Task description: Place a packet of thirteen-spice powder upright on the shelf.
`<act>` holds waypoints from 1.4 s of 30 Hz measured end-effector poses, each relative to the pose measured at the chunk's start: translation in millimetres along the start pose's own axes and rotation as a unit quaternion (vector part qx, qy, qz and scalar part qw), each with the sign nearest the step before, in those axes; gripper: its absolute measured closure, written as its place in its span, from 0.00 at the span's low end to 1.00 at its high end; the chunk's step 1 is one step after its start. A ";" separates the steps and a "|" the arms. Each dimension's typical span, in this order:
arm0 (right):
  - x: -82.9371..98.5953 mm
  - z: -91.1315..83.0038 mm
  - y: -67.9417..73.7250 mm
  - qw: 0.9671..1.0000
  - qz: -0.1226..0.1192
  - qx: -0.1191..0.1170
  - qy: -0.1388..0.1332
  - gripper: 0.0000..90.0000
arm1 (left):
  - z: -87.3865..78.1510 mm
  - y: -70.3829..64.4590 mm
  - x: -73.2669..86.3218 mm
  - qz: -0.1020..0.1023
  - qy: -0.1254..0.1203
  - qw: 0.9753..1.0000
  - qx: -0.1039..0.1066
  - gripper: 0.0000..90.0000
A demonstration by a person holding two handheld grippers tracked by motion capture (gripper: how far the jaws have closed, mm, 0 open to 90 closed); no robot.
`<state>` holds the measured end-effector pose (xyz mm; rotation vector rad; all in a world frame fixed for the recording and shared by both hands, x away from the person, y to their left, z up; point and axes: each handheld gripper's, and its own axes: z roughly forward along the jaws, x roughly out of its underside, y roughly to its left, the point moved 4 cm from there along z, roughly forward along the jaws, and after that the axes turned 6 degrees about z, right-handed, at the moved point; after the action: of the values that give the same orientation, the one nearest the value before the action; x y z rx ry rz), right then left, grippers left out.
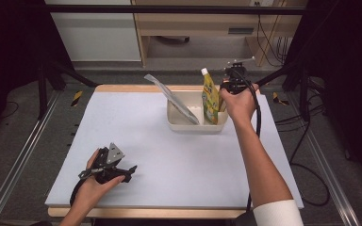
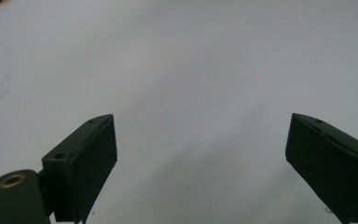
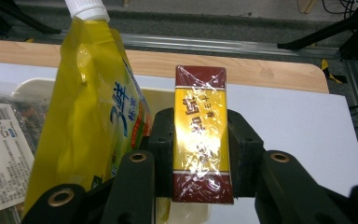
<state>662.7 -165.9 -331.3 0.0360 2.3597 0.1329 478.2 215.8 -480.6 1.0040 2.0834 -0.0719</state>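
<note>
Yellow pouch (image 1: 210,96) crowds the bin (image 1: 176,123); near table (image 1: 193,165) open.

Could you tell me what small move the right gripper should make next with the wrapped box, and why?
Probably lower it a little into the tray. The right gripper is shut on the wrapped box, held beside the yellow pouch that stands in the tray's right section, so the free spot looks to lie just beneath.

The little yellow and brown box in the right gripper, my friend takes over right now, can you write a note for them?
Right gripper: shut on the wrapped yellow and brown box, at the right end of the white bin.
Left gripper: open, holding nothing, low over the near left of the table.
In the bin: yellow spouted pouch upright, flat clear packet leaning at the left.
Left to do: I cannot tell whether the box goes in or comes out.
</note>
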 end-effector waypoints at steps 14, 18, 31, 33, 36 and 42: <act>4.8 8.8 -8.5 1.000 0.005 0.014 0.004 0.75 | 1.3 -1.9 0.0 0.000 0.000 1.000 0.003 0.10; 6.3 10.4 -8.9 1.000 0.007 0.014 0.006 0.75 | 1.4 -1.8 0.4 0.004 0.003 1.000 0.004 0.10; 14.0 21.9 -8.0 1.000 0.007 0.016 0.014 0.75 | 1.1 -2.2 0.5 0.008 0.006 1.000 0.005 0.10; 15.3 24.1 -9.5 1.000 0.009 0.014 0.016 0.75 | 1.3 -2.3 0.5 0.010 0.007 1.000 0.005 0.10; 17.3 27.5 -11.9 1.000 0.013 0.010 0.019 0.75 | 1.4 -2.6 0.5 0.014 0.010 1.000 0.005 0.10; 21.0 33.0 -12.6 1.000 0.018 0.005 0.025 0.75 | 2.4 -4.6 -0.1 0.014 0.008 1.000 0.005 0.10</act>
<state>671.0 -174.2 -370.6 0.0800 2.4097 0.1409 476.6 211.7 -483.4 1.0428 2.0839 -0.0612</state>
